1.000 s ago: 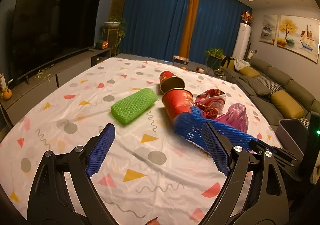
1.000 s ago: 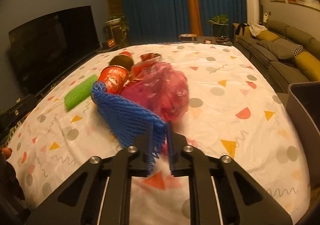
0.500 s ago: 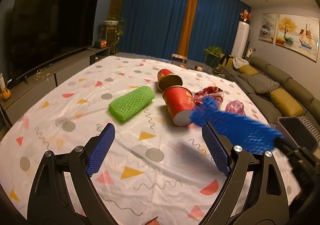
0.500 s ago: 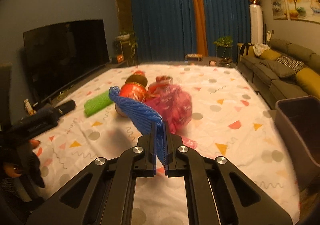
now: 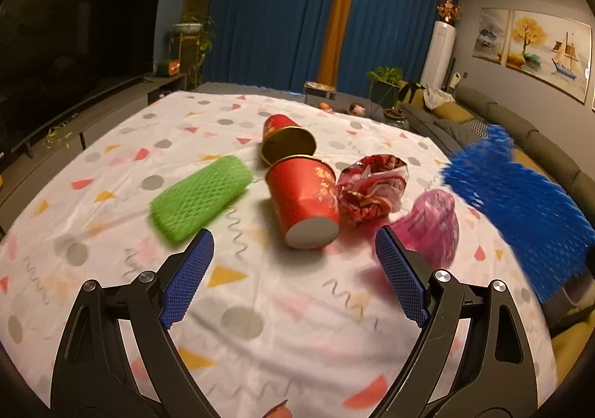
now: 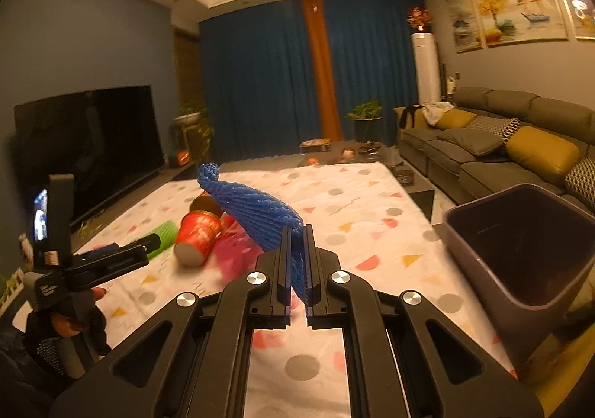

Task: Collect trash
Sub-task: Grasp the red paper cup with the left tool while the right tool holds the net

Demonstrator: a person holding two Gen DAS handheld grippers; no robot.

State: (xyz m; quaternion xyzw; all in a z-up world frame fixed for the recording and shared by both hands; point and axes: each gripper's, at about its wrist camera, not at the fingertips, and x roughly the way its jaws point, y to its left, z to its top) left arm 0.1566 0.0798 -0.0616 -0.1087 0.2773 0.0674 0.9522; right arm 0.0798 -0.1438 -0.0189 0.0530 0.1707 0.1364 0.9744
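We've got the right gripper clamped on the blue foam net, held up in the air above the tablecloth, bin just to its right. Left gripper jaws wide apart, nothing btwn them, low over the cloth w/ the red cup straight ahead. Green foam net lies left of the cup, gold-rim can behind it, red wrapper and pink bag to its right.
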